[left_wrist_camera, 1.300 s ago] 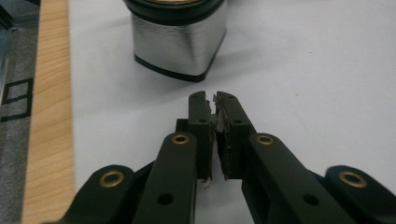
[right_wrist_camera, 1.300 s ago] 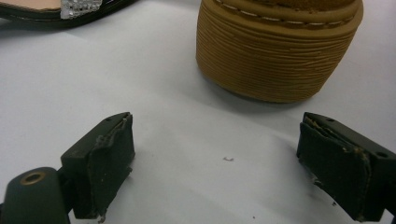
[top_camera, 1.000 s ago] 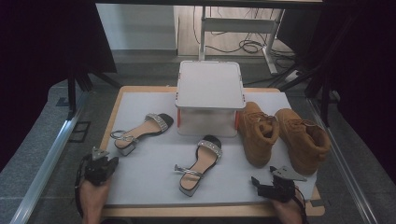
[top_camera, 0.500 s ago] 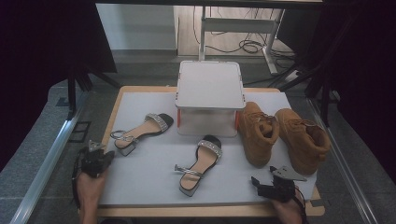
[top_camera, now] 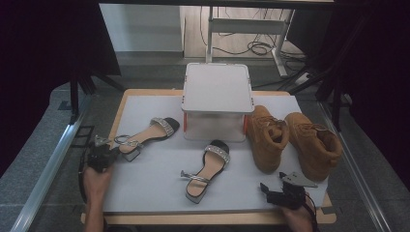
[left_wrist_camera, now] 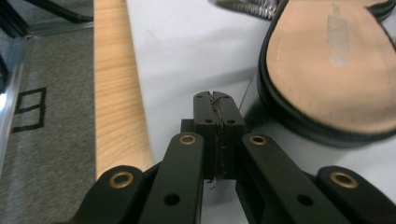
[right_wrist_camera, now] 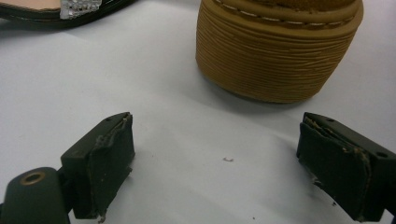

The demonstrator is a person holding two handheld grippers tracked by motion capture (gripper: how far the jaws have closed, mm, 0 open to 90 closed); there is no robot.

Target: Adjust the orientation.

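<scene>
Two black sandals with glittery straps lie on the white mat: one (top_camera: pixel 147 134) at the left, one (top_camera: pixel 205 169) in the middle. My left gripper (top_camera: pixel 112 153) sits at the mat's left edge, its tips just short of the left sandal's heel. Its jaws are shut with nothing between them (left_wrist_camera: pixel 217 105), and the sandal's tan insole (left_wrist_camera: pixel 336 65) lies just ahead to the right. My right gripper (top_camera: pixel 270 191) rests at the front right, open (right_wrist_camera: pixel 217 128) and empty. The ribbed sole end of a tan boot (right_wrist_camera: pixel 275 46) stands just ahead of it.
A white lidded box (top_camera: pixel 217 99) stands at the back centre of the mat. Two tan boots (top_camera: pixel 268 137) (top_camera: pixel 314 145) stand to its right. The wooden table edge (left_wrist_camera: pixel 114 93) runs along the mat's left side, with grey floor and a metal rail beyond.
My left gripper has moved away from the person, up along the mat's left edge towards the left sandal's heel. The right gripper has stayed where it was.
</scene>
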